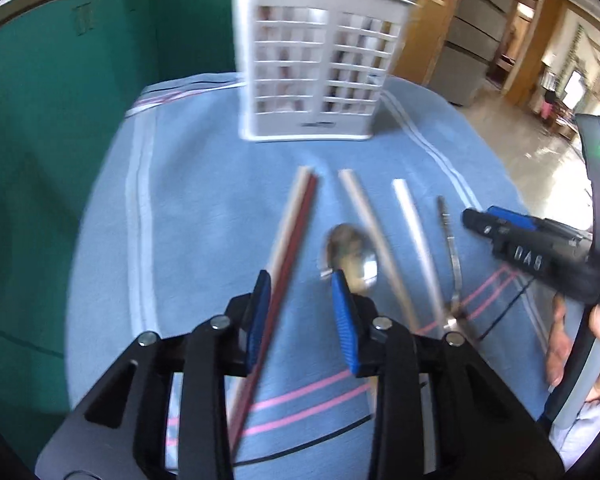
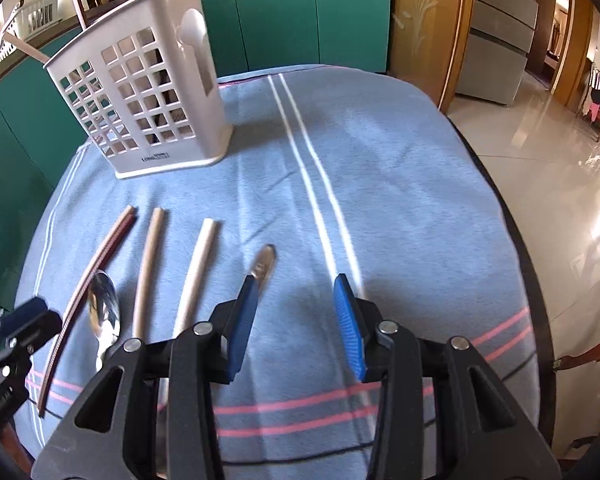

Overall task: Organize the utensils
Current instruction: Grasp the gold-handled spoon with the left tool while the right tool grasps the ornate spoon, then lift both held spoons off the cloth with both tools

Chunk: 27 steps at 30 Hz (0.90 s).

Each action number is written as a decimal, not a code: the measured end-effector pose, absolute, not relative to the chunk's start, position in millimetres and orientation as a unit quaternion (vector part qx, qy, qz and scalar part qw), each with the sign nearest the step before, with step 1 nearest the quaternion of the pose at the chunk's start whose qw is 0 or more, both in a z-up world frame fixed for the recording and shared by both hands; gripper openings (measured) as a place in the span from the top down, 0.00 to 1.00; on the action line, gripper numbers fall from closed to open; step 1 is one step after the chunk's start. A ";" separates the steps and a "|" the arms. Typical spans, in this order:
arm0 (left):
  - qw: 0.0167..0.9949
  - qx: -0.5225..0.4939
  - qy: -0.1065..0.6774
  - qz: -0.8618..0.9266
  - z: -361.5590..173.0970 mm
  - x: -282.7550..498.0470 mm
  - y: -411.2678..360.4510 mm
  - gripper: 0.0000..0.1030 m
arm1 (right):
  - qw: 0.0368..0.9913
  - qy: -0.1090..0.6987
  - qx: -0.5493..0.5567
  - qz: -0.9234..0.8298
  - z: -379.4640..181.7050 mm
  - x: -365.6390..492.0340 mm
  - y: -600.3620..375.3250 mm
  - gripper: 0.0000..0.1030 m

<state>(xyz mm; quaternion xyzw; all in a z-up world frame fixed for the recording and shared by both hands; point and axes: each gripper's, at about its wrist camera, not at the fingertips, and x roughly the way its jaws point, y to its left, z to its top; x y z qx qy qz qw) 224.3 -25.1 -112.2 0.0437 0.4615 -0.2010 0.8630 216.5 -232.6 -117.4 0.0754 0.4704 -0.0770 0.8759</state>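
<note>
My left gripper (image 1: 302, 286) had its jaws apart around the dark red chopstick (image 1: 290, 248), apparently not clamping it. My right gripper (image 2: 296, 312) hung open over bare cloth (image 2: 400, 184). The spoon (image 2: 104, 316) lay near; the white holder (image 2: 148, 96), lettered "LONG", stood far left, ready for utensils.

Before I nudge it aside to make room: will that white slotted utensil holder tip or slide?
The utensil holder stands tall on a narrow base, so a push near its rim could well tip it. It looks like thin, perforated plastic, probably light. On the blue cloth, a low push may drag or wrinkle the fabric.
</note>
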 end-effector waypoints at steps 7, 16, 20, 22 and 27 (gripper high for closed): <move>0.852 0.058 0.480 -0.202 -127.8 239.1 -51.6 0.65 | 0.867 0.495 0.033 -0.043 -118.4 185.2 -225.1 0.57; 0.851 0.047 0.484 -0.198 -133.8 243.9 -55.1 0.75 | 0.861 0.505 0.059 -0.016 -128.1 200.7 -214.1 0.56; 0.852 0.034 0.483 -0.197 -132.9 246.4 -49.8 0.87 | 0.859 0.509 0.051 -0.003 -128.9 218.9 -205.5 0.56; 0.854 0.031 0.482 -0.194 -132.4 248.0 -45.1 0.91 | 0.859 0.510 0.037 0.005 -129.6 226.0 -199.0 0.61; 0.857 0.018 0.479 -0.190 -130.1 251.0 -33.1 0.96 | 0.860 0.508 0.046 0.019 -127.5 230.2 -202.7 1.00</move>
